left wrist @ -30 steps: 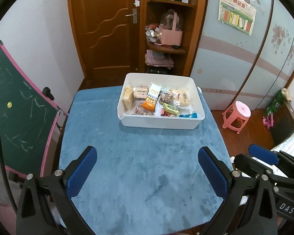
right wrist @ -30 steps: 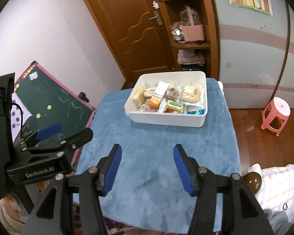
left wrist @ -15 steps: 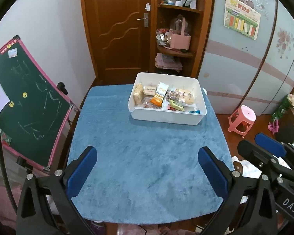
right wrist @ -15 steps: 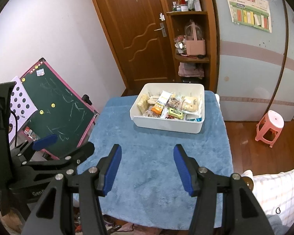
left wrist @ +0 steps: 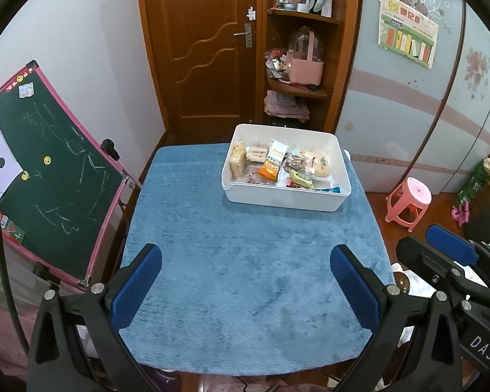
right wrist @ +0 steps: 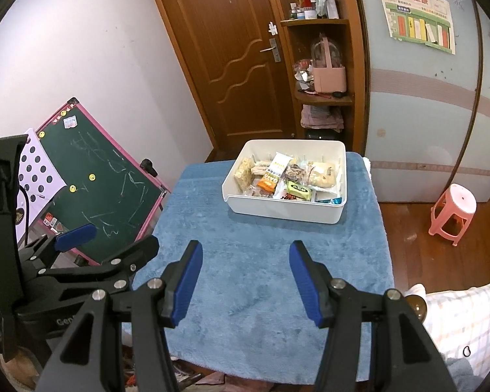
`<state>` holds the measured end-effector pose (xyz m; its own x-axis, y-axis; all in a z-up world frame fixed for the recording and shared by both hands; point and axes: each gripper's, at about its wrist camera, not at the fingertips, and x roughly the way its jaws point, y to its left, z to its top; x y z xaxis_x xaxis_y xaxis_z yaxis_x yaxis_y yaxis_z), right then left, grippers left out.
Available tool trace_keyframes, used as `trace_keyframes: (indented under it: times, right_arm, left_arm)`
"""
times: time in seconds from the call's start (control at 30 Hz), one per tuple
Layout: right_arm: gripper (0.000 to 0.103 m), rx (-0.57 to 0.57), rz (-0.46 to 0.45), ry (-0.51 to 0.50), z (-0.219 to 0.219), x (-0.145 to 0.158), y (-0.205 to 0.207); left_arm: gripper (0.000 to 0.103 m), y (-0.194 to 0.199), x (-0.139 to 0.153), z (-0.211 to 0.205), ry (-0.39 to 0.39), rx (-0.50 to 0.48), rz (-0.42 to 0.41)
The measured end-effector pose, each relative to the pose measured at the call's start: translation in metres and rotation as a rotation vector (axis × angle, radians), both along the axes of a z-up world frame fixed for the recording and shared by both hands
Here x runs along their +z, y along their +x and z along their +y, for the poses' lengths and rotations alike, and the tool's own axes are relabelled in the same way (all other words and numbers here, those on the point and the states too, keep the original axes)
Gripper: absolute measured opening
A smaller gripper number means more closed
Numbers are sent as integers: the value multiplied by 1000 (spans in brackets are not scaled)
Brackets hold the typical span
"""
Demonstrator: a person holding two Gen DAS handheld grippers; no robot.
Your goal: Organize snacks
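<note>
Left hand-held gripper: spread wide, holds nothing, hangs above the near edge of the counter with the blue plush cover.
Right hand-held gripper: also spread, a little less wide, empty, above the near edge, just beside the left one.
Snacks: all lie inside the white rectangular plastic bin at the far right corner of the counter.
Contents: a pale rice-crisp bar stands along the left wall; an orange and white packet is in the middle; a round bread in a clear wrapper is on the right; a small green packet and a blue wrapper lie toward the near wall.
Cover: I see no snack on it.
Step in hand: in my judgement the sorting looks nearly done, or the bin itself is the next thing to handle.
How to do it well: bring one gripper to the near wall of the bin and take it at the rim, not at a loose wrapper.
Care: the packets overlap, so a pinch from above should take one packet only.
Risk: the plush cover may slide if the bin is pushed; lifting is safer.
</note>
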<state>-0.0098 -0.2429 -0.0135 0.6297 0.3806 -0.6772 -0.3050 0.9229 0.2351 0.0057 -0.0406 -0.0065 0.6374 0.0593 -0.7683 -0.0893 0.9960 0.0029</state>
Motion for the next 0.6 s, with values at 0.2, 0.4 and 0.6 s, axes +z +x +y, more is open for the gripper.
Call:
trace_keyframes:
  times: [0.2,0.4,0.6]
  right_arm:
    - [56,0,9,-1,2,-1,2]
    - [56,0,12,-3,3,-2,2]
    - [56,-1,13,-1,3,-2,3]
  left_arm:
    - [102,3,-1,2,2,2,12]
    - [102,6,-3,3,3,1,25]
    - [102,6,-3,3,2,1,23]
